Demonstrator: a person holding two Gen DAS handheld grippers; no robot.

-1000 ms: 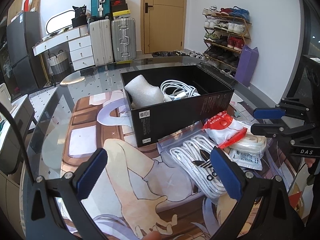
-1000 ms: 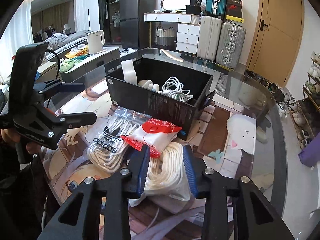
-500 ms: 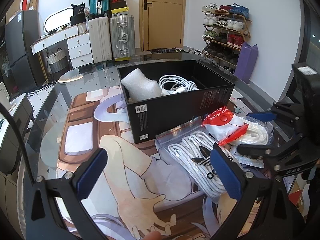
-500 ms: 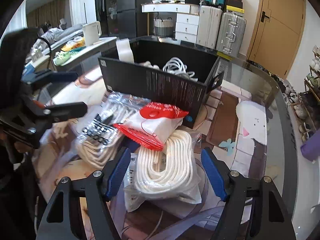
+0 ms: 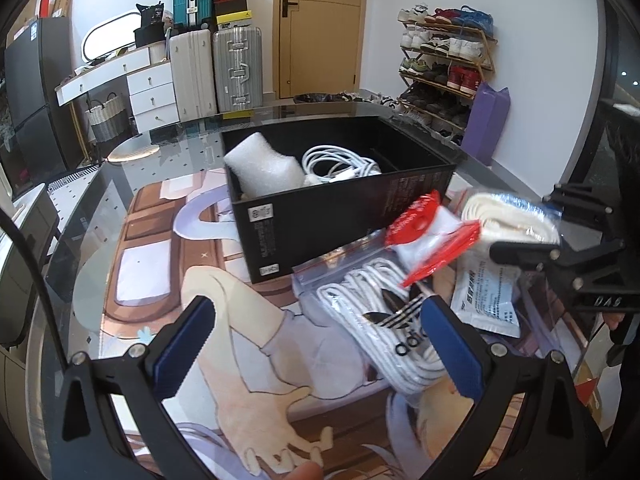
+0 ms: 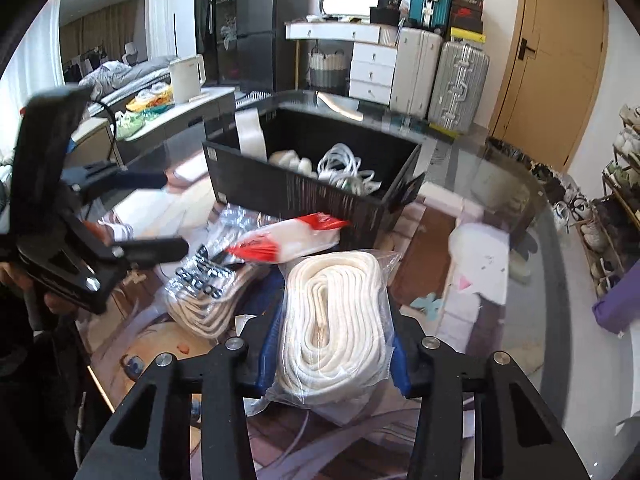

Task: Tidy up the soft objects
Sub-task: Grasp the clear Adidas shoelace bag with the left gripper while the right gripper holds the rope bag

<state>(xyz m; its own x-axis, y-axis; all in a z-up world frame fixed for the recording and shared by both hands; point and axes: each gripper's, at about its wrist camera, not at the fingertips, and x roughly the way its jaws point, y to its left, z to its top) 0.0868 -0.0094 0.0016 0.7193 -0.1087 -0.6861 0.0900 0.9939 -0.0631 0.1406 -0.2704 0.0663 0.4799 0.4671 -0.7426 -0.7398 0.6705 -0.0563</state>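
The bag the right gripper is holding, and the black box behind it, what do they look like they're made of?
Bag of white laces: thin clear plastic film, glossy and wrinkled, around what looks like woven cotton or polyester cord; the coils show a matte, braided texture. Black box: probably matte printed cardboard, judging by its thin straight walls and stuck-on labels.

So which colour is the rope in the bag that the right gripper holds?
Cream white, in a clear plastic bag; the right wrist view shows it best.

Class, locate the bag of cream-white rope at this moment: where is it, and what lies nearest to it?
The bag of cream rope sits between the right gripper's fingers, low-centre in the right wrist view, just in front of the red-and-white packet and black box.
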